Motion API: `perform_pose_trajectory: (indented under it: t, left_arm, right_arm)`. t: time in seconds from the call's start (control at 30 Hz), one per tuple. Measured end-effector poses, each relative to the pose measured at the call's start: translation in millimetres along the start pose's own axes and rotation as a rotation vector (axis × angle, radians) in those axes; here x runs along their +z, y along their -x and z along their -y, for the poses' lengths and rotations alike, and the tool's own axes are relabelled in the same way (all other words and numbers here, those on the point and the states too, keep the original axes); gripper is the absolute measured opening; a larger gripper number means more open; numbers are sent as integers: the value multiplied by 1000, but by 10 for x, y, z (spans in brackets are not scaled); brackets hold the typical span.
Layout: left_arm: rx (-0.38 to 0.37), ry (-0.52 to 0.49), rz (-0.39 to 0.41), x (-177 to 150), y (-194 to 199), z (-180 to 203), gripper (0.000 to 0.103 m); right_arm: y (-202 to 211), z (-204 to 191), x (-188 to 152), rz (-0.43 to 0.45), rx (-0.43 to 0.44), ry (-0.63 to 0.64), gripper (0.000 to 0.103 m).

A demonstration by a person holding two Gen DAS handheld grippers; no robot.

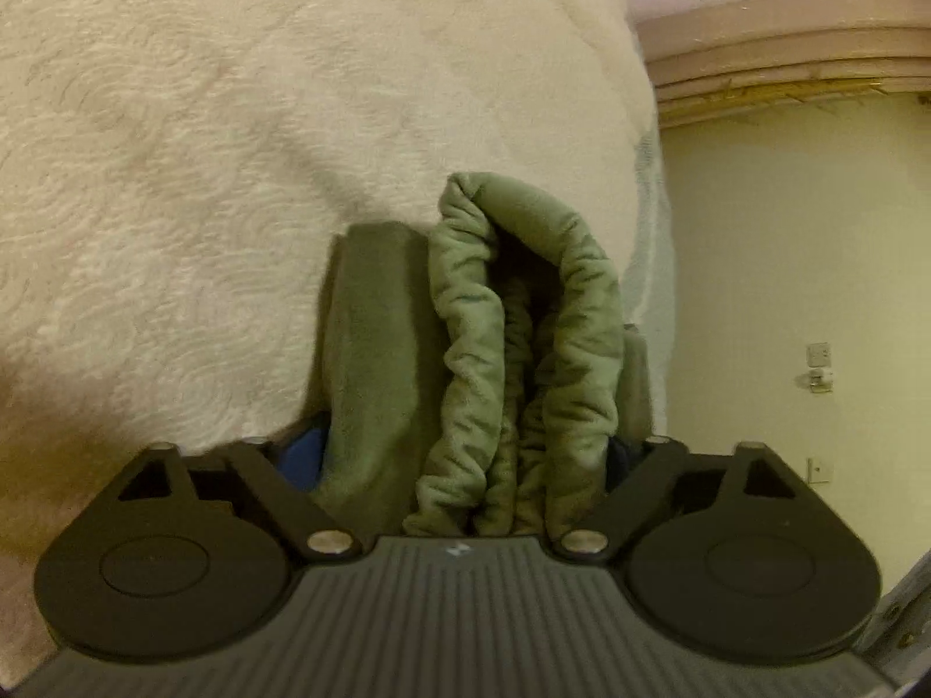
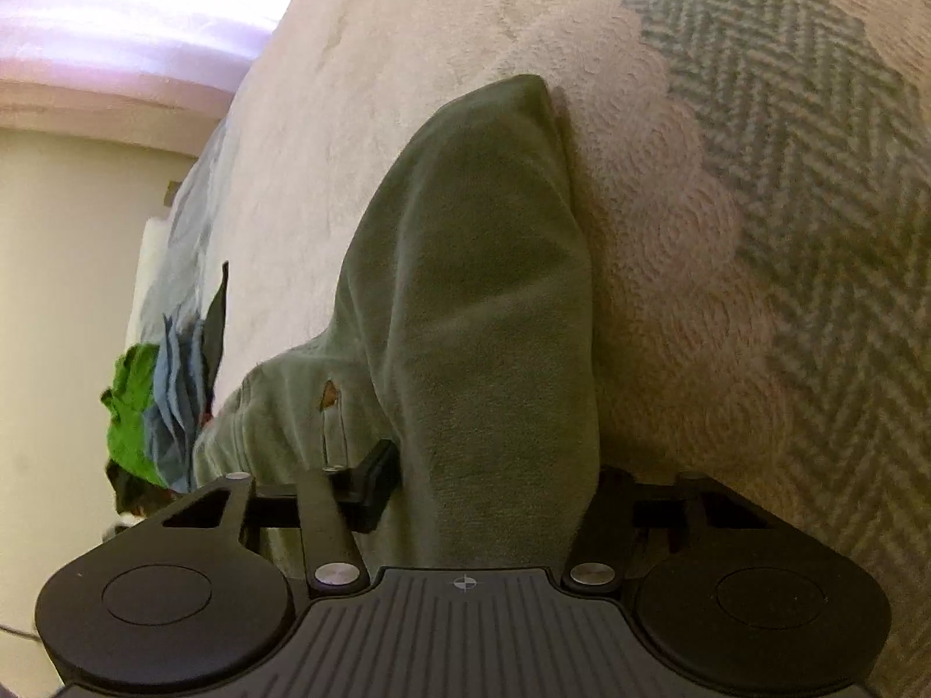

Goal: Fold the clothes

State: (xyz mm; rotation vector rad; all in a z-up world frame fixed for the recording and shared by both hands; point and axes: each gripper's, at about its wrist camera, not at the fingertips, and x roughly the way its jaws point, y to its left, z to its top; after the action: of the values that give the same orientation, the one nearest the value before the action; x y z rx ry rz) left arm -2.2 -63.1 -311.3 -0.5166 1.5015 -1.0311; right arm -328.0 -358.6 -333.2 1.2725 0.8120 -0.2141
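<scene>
Here both tools hold the sage-green fleece garment (image 2: 483, 302) on the cream bedspread (image 1: 203, 145): left tool (image 1: 483, 453) spread wide around its bunched elastic waistband (image 1: 512, 360), right tool (image 2: 494, 488) clamping folded fabric, probably to align layers.

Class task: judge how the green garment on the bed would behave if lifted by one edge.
The green garment probably droops rather than holding shape: its bunched edge sags in soft folds. It looks fleecy, so likely grippy against the textured bedspread, and light.
</scene>
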Motion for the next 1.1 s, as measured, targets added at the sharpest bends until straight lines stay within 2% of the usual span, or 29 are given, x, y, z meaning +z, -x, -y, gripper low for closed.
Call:
perform_pose_trajectory:
  t: [0.1,0.23,0.33,0.47,0.67,0.8,0.93,1.0,1.07,1.1]
  left_arm:
    - [-5,-24,-4,-22,108,57,59]
    - [-3,-78,-8,41,253,312,57]
    - [-26,-136,-5,158,299,559,57]
    - [-35,-207,-62,318,-27,872,57]
    - [-98,-308,-138,433,-742,1385,57]
    - [-140,-378,-166,598,-1231,1847,57]
    - [-140,-420,-175,691,-1641,2164,57]
    - [-132,-431,-181,758,-1851,2273,58]
    - [-104,-419,-178,828,-2008,2258,60]
    - [-79,-416,-179,878,-2118,2218,65]
  right_arm:
    - [129,-97,-29,14,9,-9,36]
    - [434,-184,25,98,44,-34,35]
    - [640,-140,187,167,32,-68,35]
    - [959,64,578,272,-11,-124,35]
    - [1587,293,1543,450,-46,-135,36]
    - [1923,442,2096,502,-41,-160,36]
    - [1986,698,2470,507,-21,-195,36]
    - [1890,818,2595,503,-36,-184,42]
    - [1813,1033,2607,508,-139,-152,61]
    - [1747,1077,2594,517,-190,-156,63]
